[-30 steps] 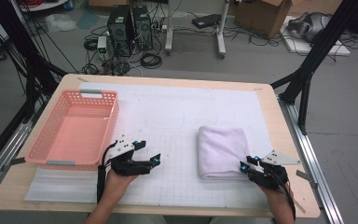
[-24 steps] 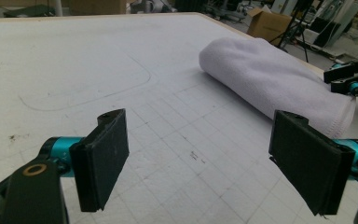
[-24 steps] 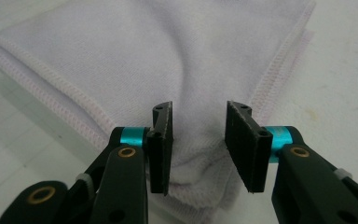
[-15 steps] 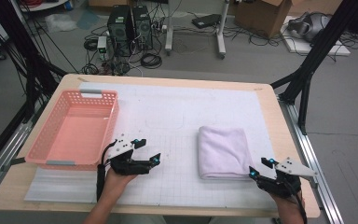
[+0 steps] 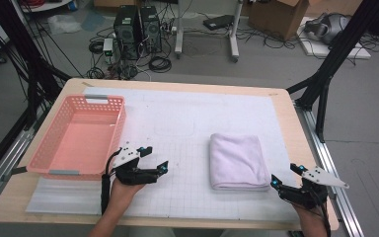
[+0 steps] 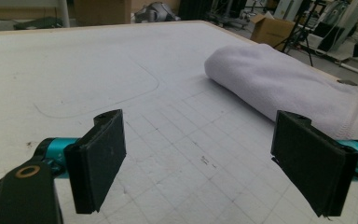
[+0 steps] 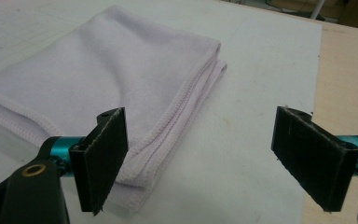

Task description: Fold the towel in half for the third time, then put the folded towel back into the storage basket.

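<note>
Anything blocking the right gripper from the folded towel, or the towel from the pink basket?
Nothing visible. The right gripper, jaws open, sits just off the towel at its near right corner, with bare mat between. Toward the basket, the left gripper hovers, open, near the direct path and may need to shift.
</note>
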